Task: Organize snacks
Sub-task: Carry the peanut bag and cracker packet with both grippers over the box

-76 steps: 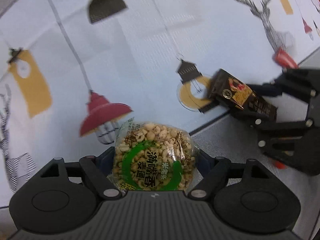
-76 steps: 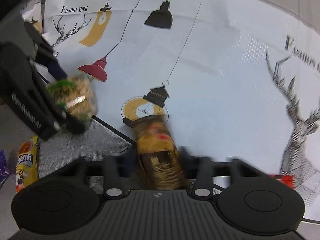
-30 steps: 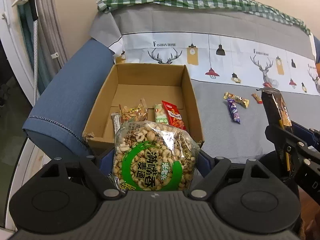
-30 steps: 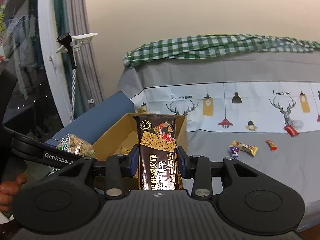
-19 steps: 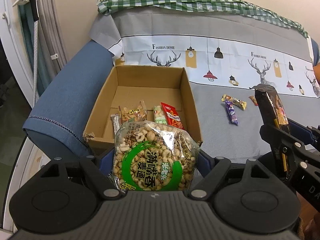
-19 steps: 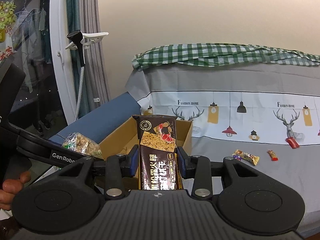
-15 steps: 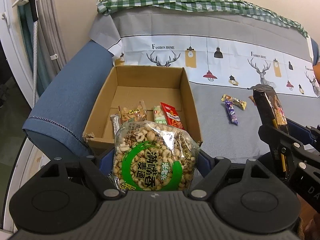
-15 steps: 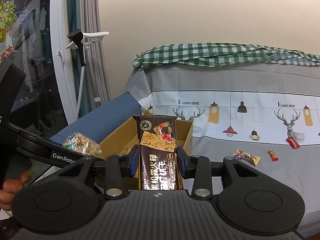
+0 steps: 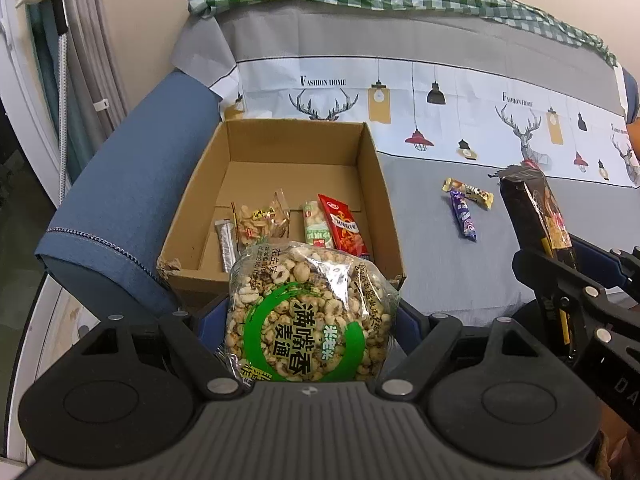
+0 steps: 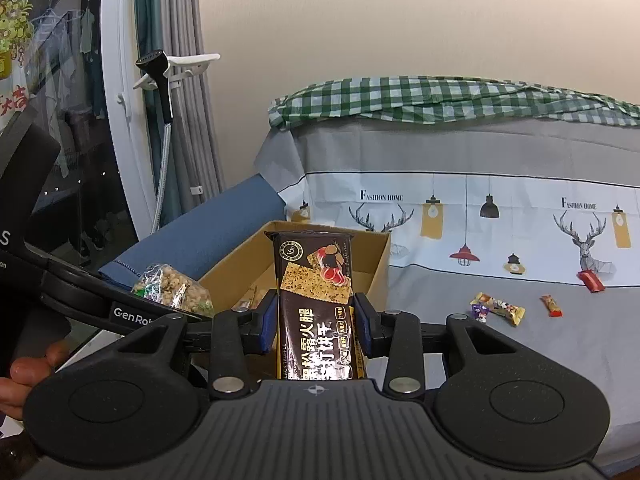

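I'm seeing a beige wall behind a blue sofa wearing a grey printed cover, with grey curtains hanging at left.

A home living room. A sofa with a blue armrest at 9 o'clock fills both views, draped with a grey cover printed "Fashion Home", deer and lamps, and a green checked cloth along its back at 12. Grey curtains hang at 10 o'clock beside a plain cream wall, with a garment steamer standing in front. A window at 9 o'clock shows hanging laundry.
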{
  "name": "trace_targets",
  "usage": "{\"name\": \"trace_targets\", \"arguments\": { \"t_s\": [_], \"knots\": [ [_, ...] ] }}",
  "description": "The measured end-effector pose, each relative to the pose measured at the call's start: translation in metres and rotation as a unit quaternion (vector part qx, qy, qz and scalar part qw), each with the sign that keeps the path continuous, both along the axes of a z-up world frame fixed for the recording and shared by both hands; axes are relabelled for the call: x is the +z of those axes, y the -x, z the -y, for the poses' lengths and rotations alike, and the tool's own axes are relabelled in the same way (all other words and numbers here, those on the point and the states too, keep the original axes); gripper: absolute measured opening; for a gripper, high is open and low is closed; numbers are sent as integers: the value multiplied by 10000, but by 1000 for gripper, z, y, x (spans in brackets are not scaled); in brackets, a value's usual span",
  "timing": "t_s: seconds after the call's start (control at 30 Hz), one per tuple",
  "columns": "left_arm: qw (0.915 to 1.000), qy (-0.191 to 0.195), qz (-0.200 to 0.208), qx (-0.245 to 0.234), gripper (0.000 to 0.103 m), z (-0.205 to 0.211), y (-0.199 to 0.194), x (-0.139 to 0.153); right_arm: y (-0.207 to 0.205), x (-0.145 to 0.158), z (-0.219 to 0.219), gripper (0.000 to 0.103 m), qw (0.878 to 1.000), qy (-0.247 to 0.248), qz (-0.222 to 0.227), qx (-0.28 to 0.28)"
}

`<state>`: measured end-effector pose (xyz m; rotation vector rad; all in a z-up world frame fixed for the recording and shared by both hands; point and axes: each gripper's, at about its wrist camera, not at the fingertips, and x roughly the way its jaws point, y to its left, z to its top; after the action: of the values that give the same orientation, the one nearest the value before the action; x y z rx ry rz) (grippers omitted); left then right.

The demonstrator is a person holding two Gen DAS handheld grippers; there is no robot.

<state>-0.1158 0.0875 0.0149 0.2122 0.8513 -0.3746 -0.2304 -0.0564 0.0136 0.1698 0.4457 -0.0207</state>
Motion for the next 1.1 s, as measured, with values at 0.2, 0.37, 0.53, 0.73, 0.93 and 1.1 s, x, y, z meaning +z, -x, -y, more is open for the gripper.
{"name": "trace_targets", "arguments": {
  "t_s": [0.2,0.37,0.53,0.73,0.93,1.1],
  "knots": [
    [10000,7,-51,41,85,-3,-12,-6,-10,-3,0,40,9999,28,-120,64],
    [9999,-1,6,169,85,-10,-32,-7,-24,-7,-3,40,9997,124,-184,135],
    [9997,25,-57,231,85,-20,-63,-7,-48,-11,-6,40,9993,57,-307,229],
    [9998,98,-92,166,85,-20,-101,-9,-94,-16,-7,40,9986,-118,-424,302],
    [9991,244,-275,211,85,-14,-146,-17,-144,-29,-7,40,9969,-363,-597,374],
    [9985,182,-460,253,85,-7,-180,-35,-182,-48,-4,40,9953,-404,-808,362]
  ]
}}
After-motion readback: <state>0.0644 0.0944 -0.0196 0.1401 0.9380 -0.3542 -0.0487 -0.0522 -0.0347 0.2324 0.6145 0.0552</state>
